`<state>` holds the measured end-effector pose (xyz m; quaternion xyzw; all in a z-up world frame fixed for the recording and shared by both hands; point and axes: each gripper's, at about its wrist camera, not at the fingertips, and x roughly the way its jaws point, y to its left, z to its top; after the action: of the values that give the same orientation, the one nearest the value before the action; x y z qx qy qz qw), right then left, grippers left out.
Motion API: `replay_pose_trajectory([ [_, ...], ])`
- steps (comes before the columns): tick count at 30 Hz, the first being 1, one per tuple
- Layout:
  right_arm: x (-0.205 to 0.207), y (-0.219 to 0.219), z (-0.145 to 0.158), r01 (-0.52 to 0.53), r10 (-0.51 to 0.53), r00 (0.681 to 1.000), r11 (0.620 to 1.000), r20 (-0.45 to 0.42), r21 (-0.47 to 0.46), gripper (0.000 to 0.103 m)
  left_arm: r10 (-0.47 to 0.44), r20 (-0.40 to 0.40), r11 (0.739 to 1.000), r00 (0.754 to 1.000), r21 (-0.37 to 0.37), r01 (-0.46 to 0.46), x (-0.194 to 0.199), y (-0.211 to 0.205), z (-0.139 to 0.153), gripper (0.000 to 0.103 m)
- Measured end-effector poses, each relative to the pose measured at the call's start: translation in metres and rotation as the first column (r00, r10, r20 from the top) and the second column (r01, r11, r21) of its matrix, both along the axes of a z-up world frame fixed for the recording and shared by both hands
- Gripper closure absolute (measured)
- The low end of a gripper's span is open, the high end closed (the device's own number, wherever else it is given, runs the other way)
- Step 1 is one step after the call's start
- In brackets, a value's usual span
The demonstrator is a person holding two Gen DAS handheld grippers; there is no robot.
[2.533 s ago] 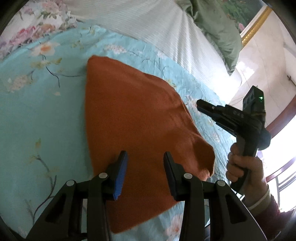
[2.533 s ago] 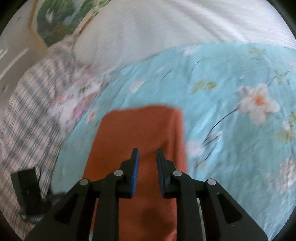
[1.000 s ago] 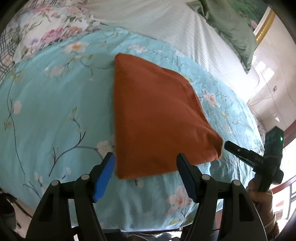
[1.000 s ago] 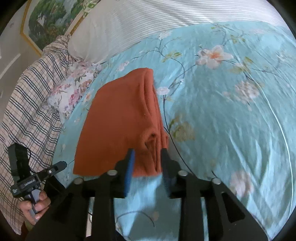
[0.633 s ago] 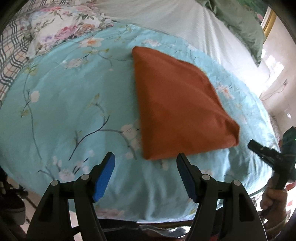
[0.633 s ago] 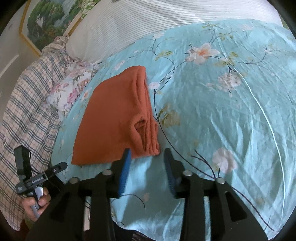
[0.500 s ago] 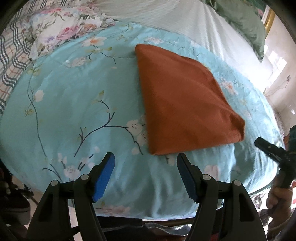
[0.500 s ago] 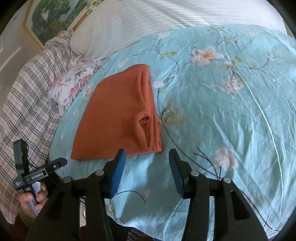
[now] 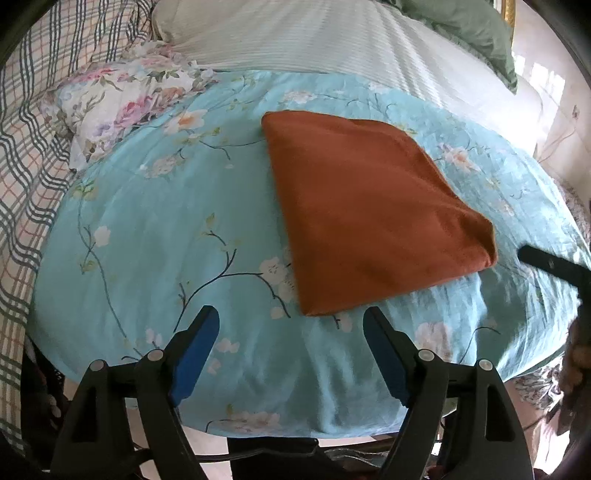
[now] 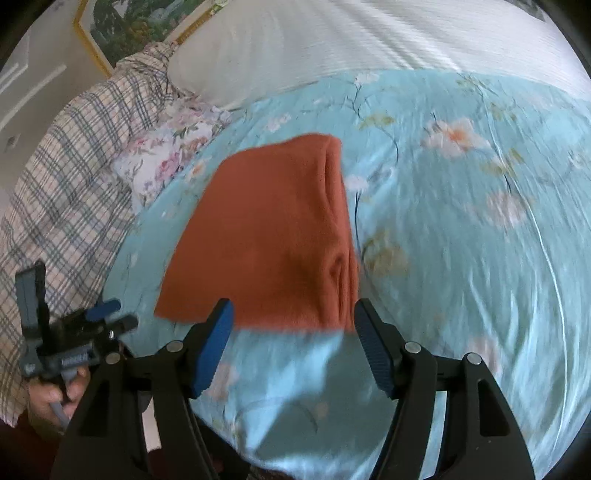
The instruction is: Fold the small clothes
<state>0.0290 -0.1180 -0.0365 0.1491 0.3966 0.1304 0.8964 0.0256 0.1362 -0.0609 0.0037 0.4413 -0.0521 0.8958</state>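
- We see the orange cloth (image 9: pixel 373 218) lying folded flat on the teal floral bedspread (image 9: pixel 155 229), its near edge just beyond our fingertips in both views.
- Our left gripper (image 9: pixel 291 325) has its jaws spread wide, with nothing between them; it hangs over the bedspread's near edge, apart from the cloth.
- Our right gripper (image 10: pixel 291 314) is likewise spread wide and holds nothing; in the right wrist view its blue pads (image 10: pixel 212 343) frame the cloth's near edge, though we cannot tell whether they touch it.
- To the left of the cloth a broad stretch of bare bedspread runs out to a plaid blanket (image 9: pixel 26 122) and a floral pillow (image 9: pixel 122 99).
- On the far side, a white ribbed cover (image 9: pixel 314 40) borders the bedspread, with a green pillow (image 9: pixel 465 22) beyond it.
- The cloth looks soft and slightly fuzzy; its right side shows stacked fold layers with a small pucker (image 10: pixel 338 269) near the corner.
- The bedspread is thin, lightly wrinkled fabric, and it drops off at the near edge of the bed.
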Motion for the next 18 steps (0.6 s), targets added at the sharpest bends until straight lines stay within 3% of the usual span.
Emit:
replay_pose_trajectory([
  [6, 0.086, -0.007, 0.005, 0.015, -0.015, 1.0, 0.998, -0.009, 0.056, 0.035, 0.017, -0.012, 0.999, 1.0, -0.042, -0.018, 0.041, 0.008, -0.001, 0.022],
  [12, 0.176, -0.007, -0.018, 0.019, -0.015, 0.998, 0.998, -0.067, 0.062, 0.037, 0.051, -0.033, 0.995, 0.998, -0.083, -0.053, 0.107, 0.016, -0.007, 0.022],
  [14, 0.195, -0.006, -0.032, 0.006, 0.004, 0.992, 0.997, -0.127, 0.077, 0.07, 0.052, -0.038, 0.994, 0.998, -0.095, -0.056, 0.124, 0.016, -0.01, 0.022],
  [16, 0.194, -0.007, -0.027, 0.006, 0.002, 0.996, 0.996, -0.094, 0.084, 0.093, 0.04, -0.047, 0.994, 0.998, -0.103, -0.044, 0.146, 0.015, -0.016, 0.022],
  [18, 0.181, -0.01, -0.011, 0.004, -0.002, 1.0, 0.997, -0.02, 0.083, 0.093, 0.044, -0.063, 0.994, 0.997, -0.102, -0.051, 0.159, 0.013, -0.02, 0.024],
])
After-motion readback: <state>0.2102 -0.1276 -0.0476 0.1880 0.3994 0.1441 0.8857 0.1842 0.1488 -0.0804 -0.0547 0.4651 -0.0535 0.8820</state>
